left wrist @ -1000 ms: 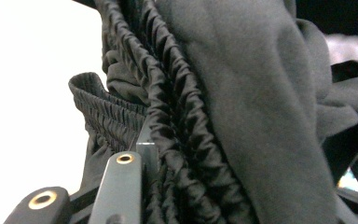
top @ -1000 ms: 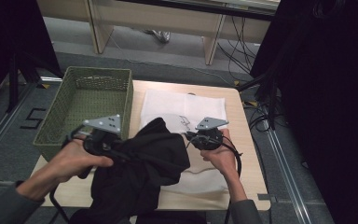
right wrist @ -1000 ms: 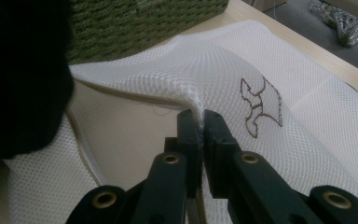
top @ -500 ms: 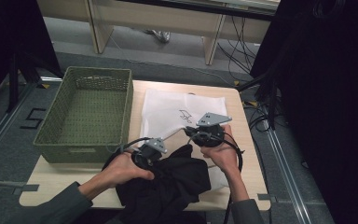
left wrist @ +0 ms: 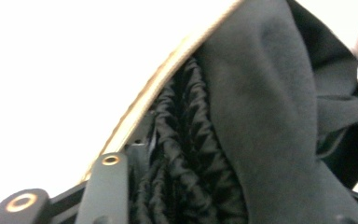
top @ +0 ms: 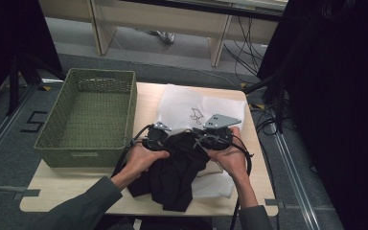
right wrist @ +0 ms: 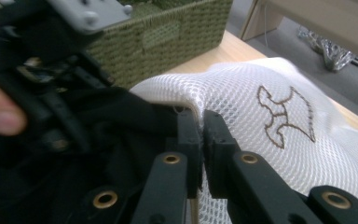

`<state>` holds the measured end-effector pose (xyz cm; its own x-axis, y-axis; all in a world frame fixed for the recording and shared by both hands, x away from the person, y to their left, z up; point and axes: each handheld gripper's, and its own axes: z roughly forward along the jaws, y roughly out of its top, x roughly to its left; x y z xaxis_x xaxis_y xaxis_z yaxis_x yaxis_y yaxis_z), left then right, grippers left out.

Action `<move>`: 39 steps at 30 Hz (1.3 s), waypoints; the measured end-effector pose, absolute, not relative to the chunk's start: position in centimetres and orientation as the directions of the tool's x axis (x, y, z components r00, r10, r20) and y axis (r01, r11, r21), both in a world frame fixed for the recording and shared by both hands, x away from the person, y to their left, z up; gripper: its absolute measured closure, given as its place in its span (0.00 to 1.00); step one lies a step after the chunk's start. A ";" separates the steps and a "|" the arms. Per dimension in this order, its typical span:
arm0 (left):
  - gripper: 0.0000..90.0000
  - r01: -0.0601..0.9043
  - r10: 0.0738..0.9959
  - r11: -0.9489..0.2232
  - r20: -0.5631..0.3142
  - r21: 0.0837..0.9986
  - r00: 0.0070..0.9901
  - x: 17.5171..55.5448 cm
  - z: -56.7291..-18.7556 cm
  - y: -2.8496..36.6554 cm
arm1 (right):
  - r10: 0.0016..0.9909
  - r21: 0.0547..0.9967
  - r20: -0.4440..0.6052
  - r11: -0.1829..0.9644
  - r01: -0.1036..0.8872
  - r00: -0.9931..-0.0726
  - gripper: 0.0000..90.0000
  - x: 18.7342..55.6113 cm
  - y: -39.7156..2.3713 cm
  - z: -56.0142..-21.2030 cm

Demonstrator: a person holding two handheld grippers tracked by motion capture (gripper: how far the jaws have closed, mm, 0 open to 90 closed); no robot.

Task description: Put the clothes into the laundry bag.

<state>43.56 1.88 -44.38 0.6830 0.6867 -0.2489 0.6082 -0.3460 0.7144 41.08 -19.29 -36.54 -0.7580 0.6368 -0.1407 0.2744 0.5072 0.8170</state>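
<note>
The black garment [top: 175,172], bunched at the lower centre of the tabletop [top: 72,184], is soft, light and floppy, so with your right claw [right wrist: 200,135] clenched on its edge and your left claw [top: 154,141] loosened around the gathered hem, grip seams.

— Can any writing or number be read?

— A black mark shaped like the figure 5 [top: 35,120] is seen on the grey floor [top: 9,143], left of the green basket [top: 88,120] in the high view.

— Is anything printed on the white mesh cloth [right wrist: 279,140]?

— A brown outlined emblem [right wrist: 286,116] is stitched on it, seen in the right gripper view; in the high view the same emblem [top: 196,115] appears small and dark. No letters can be made out in it.

— And the patch [right wrist: 161,33] on the basket's side?

— It is blurred, and nothing can be read there.
</note>
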 end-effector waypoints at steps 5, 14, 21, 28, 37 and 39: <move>0.36 0.575 0.700 -0.385 -0.177 0.722 0.691 43.0 -45.3 1.1 | 0.640 0.795 -0.123 0.521 0.310 -0.758 0.97 41.4 -19.6 -37.6; 0.17 0.534 0.645 -0.434 -0.163 0.725 0.747 40.1 -42.8 3.3 | 0.641 0.787 -0.127 0.530 0.317 -0.756 0.97 41.1 -19.9 -38.2; 0.16 0.476 0.589 -0.449 -0.151 0.756 0.794 38.3 -40.5 4.9 | 0.632 0.787 -0.133 0.535 0.306 -0.763 0.97 41.2 -19.8 -38.3; 0.16 0.435 0.554 -0.538 -0.086 0.722 0.828 35.6 -40.4 7.3 | 0.634 0.782 -0.115 0.532 0.324 -0.765 0.97 41.1 -19.8 -38.4; 0.60 0.372 0.520 -0.649 0.029 0.664 0.854 36.5 -45.9 4.9 | 0.615 0.778 -0.138 0.552 0.299 -0.776 0.97 41.0 -19.3 -38.4; 0.80 0.369 0.523 -0.643 0.033 0.672 0.852 37.3 -46.0 4.1 | 0.614 0.779 -0.137 0.551 0.298 -0.778 0.97 41.0 -19.1 -38.5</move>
